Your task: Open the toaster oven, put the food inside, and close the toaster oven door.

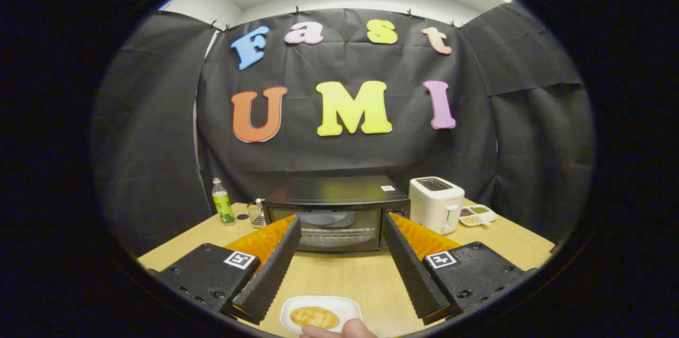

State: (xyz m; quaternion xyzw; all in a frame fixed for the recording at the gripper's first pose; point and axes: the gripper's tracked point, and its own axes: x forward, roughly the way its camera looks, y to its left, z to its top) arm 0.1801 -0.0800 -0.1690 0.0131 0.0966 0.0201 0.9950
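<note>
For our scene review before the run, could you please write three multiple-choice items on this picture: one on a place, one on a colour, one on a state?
1. Where is the white plate with the food?
A. On the table between the fingers
B. On top of the toaster oven
C. Beside the bottle

2. What colour is the pop-up toaster?
A. Red
B. White
C. Black

3. How is the toaster oven door?
A. Shut
B. Fully open
C. Removed

Answers: 1 A, the plate lies on the table between the open gripper fingers; 2 B, its body is white; 3 A, the glass door stands flush against the front.
</note>
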